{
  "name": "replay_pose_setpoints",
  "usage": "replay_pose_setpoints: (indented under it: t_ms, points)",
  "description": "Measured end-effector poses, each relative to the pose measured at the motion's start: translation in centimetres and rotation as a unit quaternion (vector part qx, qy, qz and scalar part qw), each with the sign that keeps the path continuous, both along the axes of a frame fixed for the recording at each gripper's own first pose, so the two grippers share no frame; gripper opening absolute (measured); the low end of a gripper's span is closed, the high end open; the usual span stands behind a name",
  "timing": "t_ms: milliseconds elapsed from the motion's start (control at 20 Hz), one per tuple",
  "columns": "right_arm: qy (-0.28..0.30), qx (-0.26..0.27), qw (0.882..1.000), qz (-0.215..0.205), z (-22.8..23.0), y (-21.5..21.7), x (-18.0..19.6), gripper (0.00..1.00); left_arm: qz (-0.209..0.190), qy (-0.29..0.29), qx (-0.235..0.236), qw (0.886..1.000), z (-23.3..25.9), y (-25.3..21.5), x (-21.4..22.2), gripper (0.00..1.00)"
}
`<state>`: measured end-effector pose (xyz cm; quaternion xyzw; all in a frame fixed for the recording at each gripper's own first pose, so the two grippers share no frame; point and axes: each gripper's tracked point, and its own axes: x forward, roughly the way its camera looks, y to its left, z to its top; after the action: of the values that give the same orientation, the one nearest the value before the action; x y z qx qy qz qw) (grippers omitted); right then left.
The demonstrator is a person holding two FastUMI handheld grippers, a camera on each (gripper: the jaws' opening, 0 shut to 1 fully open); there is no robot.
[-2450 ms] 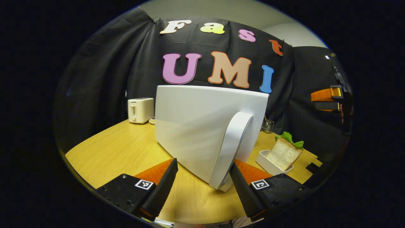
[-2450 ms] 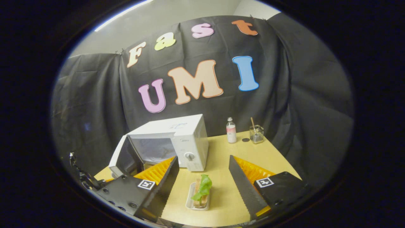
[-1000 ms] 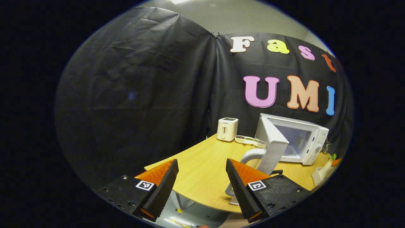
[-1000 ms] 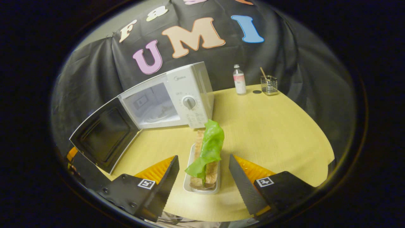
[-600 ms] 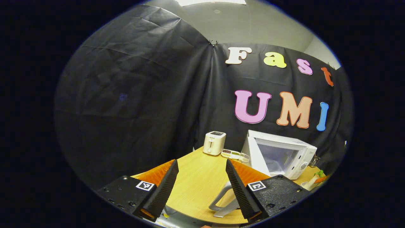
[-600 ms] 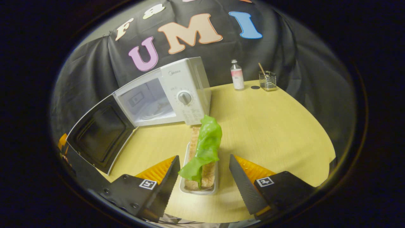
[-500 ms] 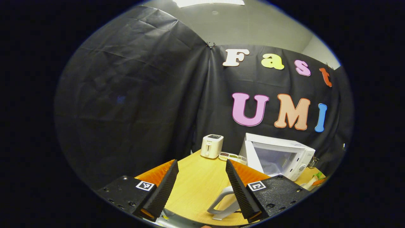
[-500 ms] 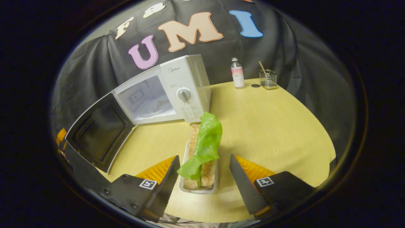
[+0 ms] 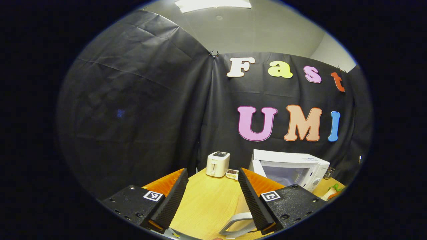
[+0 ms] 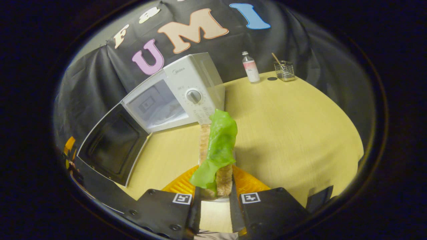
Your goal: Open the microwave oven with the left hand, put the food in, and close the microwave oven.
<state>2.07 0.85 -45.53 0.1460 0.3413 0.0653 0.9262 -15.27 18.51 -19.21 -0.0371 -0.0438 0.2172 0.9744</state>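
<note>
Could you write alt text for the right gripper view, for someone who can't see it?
The right gripper has its jaws closed on a sandwich topped with lettuce, above a wooden table. Behind stands a white microwave, its door swung open.

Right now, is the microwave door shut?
No, in the right gripper view the microwave door hangs wide open, left of the cavity.

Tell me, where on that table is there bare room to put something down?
The widest bare stretch of table lies right of the microwave, before the bottle and wire basket. It is crowded before the oven: open door, sandwich.
</note>
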Motion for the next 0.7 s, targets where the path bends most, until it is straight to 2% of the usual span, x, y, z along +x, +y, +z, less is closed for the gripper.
replay_pose_setpoints:
  t_ms: [250, 300, 450, 550, 600, 700]
  points:
    - [-0.029, 0.025, 0.999, 0.032, 3.8, 2.5, -0.1, 0.39, 0.008, -0.005, 0.009, 1.000, 0.6, 1.0, 0.4, 0.87]
    - [-0.040, 0.040, 0.998, 0.036, 4.8, 3.5, 0.1, 0.39, 0.010, -0.006, 0.012, 1.000, 0.6, 1.1, 0.3, 0.95]
    - [-0.083, 0.091, 0.991, 0.054, 7.4, 7.0, 1.1, 0.38, 0.012, -0.008, 0.015, 1.000, 0.4, 1.3, -0.1, 0.87]
    - [-0.109, 0.121, 0.985, 0.059, 8.7, 9.5, 2.0, 0.38, 0.015, -0.007, 0.016, 1.000, 0.2, 1.7, -0.5, 0.87]
    - [-0.121, 0.136, 0.982, 0.060, 9.2, 10.8, 2.5, 0.39, 0.018, -0.007, 0.017, 1.000, 0.1, 1.9, -0.8, 0.91]
    - [-0.140, 0.160, 0.975, 0.063, 9.6, 13.7, 3.8, 0.38, 0.022, -0.004, 0.022, 1.000, -0.1, 2.2, -1.4, 0.87]
